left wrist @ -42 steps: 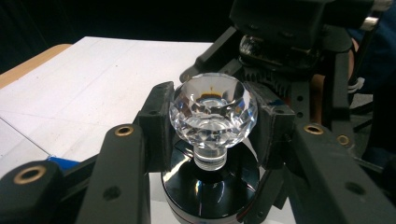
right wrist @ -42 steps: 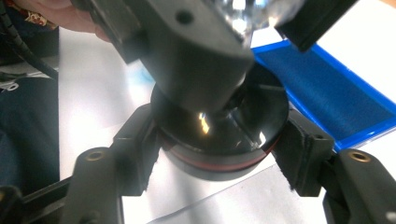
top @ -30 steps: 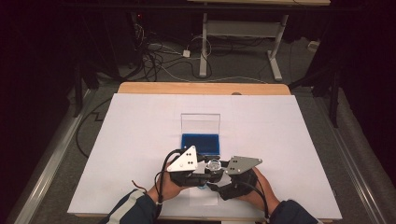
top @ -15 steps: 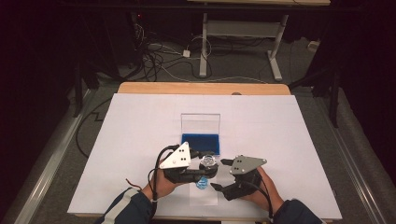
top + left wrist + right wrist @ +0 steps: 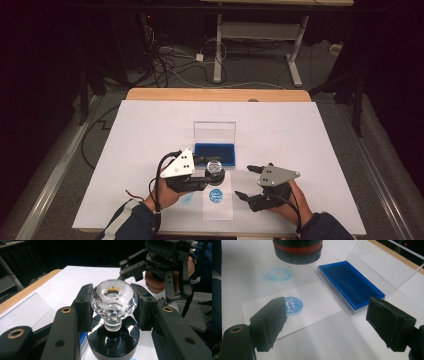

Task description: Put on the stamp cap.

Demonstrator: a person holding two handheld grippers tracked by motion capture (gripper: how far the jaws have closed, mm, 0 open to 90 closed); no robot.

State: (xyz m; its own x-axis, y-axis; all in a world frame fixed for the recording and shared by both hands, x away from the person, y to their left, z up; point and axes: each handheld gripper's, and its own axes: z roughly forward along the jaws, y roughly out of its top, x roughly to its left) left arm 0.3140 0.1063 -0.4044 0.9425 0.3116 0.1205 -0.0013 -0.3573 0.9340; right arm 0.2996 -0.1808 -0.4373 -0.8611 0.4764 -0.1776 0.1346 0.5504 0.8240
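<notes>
Left gripper (image 5: 206, 176) is clamped on a stamp (image 5: 113, 315): both pads press the sides of its faceted clear glass knob, seen close in the left gripper view. The stamp stands upright, long axis vertical, knob on top, short glass neck below it, then the round black base with a red band (image 5: 297, 247) facing down at the table. In the right gripper view the base hangs above the white table cover, clear of it, over a faint blue smudge (image 5: 279, 273). Right gripper (image 5: 252, 187) has its jaws spread wide with nothing between them; they have just been opening. It sits near the front edge, just right of a white paper slip (image 5: 218, 197). The slip lies flat and carries a round blue print (image 5: 293, 305). Behind the slip sits a blue ink pad (image 5: 215, 152) in a clear case, lid (image 5: 214, 132) standing open. The held stamp is just in front of the pad.
</notes>
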